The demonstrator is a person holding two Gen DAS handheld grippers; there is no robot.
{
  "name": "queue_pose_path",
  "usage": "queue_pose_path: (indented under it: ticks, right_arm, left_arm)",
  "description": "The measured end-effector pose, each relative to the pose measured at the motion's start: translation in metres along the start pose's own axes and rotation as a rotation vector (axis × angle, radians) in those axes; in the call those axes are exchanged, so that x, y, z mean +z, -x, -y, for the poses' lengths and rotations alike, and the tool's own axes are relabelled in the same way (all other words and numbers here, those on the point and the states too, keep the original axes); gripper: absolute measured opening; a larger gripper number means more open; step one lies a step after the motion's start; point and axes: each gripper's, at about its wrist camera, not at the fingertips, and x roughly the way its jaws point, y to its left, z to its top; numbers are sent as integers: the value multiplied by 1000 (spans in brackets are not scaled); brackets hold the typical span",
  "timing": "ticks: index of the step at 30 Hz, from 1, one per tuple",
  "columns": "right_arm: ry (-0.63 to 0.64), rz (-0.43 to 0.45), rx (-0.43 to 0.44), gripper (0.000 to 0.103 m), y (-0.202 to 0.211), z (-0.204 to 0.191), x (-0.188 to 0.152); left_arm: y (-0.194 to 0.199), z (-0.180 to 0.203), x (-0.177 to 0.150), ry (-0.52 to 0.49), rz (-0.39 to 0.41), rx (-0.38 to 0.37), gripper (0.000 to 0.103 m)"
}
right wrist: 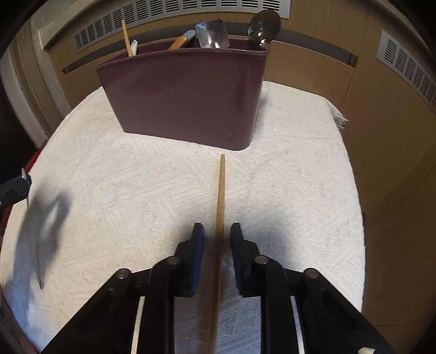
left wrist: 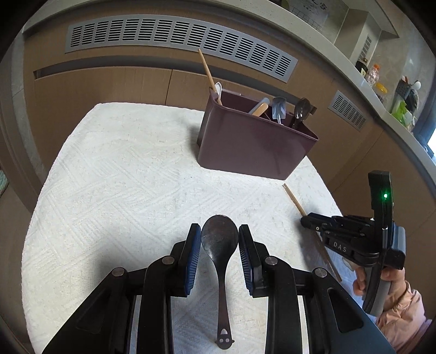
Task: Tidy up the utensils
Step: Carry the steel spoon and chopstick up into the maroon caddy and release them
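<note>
Left gripper (left wrist: 219, 234) is closed on a dark metal spoon (left wrist: 219, 245): the blue ribbed pads (left wrist: 194, 256) press both sides of its oval bowl. The bowl points away from me and is dull and smudged. The slim handle runs back between the black finger links and ends in a small cut-out tab that looks like a face. The spoon sits above the white woven cloth (left wrist: 122, 177) that covers the table.

Right gripper (right wrist: 217, 231) has its jaws drawn in on a plain light wooden chopstick (right wrist: 220, 196). The stick runs straight down the middle between the pads, its far tip pointing at the holder and stopping just short of it. The pads look nearly closed, though the right wrist view doesn't show actual contact clearly. In the left wrist view, the same chopstick (left wrist: 295, 201) sticks out past the right gripper (left wrist: 305, 220) at a slant over the cloth, and my hand (left wrist: 387, 277) in a pink sleeve grips the handle.

The maroon plastic utensil holder (right wrist: 185, 100), rectangular with rounded corners, stands at the far side of the cloth. It has compartments, but I can't trace the dividers clearly. Inside it, left to right in the right wrist view: a wooden chopstick (right wrist: 126, 38) leaning upright, a white utensil tip (right wrist: 134, 46), an orange-and-white handle (right wrist: 181, 40), a square shiny metal spoon (right wrist: 212, 32), and a dark round spoon (right wrist: 264, 26) at the right end.
</note>
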Motion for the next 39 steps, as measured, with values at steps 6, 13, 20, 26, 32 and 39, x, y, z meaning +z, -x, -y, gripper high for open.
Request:
queue_pose_path:
  ticks: [6, 13, 20, 26, 32, 39]
  right_arm:
    - [-12, 42, 17, 5, 29, -2, -8]
    - [-52, 165, 69, 5, 82, 3, -11]
    - [-66, 247, 104, 4, 116, 0, -14]
    - [-46, 298, 108, 4, 135, -5, -18]
    - [-44, 333, 119, 4, 149, -6, -22]
    - [8, 305, 75, 4, 137, -9, -20]
  left_arm:
    - [0, 3, 0, -4, -5, -9, 29]
    - [5, 12, 0, -18, -7, -16, 29]
    - [18, 26, 3, -58, 12, -22, 29]
    - [29, 36, 5, -82, 35, -24, 29]
    - [39, 47, 5, -114, 54, -23, 29]
    - [45, 48, 7, -118, 68, -19, 29]
